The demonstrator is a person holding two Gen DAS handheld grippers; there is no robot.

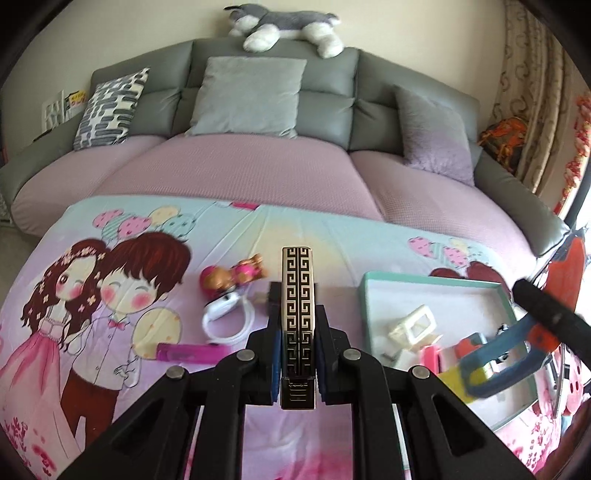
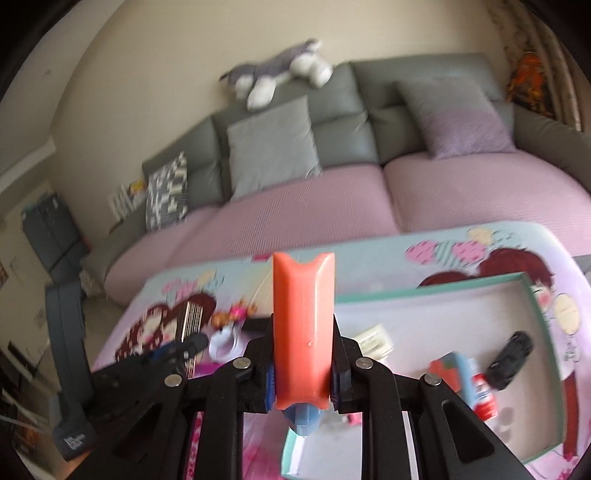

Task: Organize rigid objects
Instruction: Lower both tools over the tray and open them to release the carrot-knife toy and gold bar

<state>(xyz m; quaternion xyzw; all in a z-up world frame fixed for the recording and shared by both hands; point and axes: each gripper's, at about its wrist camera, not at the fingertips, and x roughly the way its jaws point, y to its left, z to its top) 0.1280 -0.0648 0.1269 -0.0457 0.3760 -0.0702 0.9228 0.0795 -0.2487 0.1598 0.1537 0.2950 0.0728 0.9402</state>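
Note:
My left gripper [image 1: 298, 314] is shut on a black-and-gold patterned lighter [image 1: 298, 295], held upright above the cartoon-print cloth [image 1: 92, 295]. My right gripper [image 2: 303, 332] is shut on an orange and blue plastic piece [image 2: 303, 317], held over the near left part of the teal-rimmed box [image 2: 532, 295]. In the left wrist view the right gripper's finger [image 1: 543, 306] hangs over the box [image 1: 436, 280] with that blue and orange piece [image 1: 498, 350] in it. The box holds a white frame piece [image 1: 413, 325], a black toy car [image 2: 511, 356] and other small items.
On the cloth left of the lighter lie a small doll [image 1: 232, 275], a white band-like item [image 1: 225, 314] and a pink lighter [image 1: 188, 350]. A grey sofa [image 1: 258, 110] with cushions and a plush dog [image 1: 284, 27] stands behind the table.

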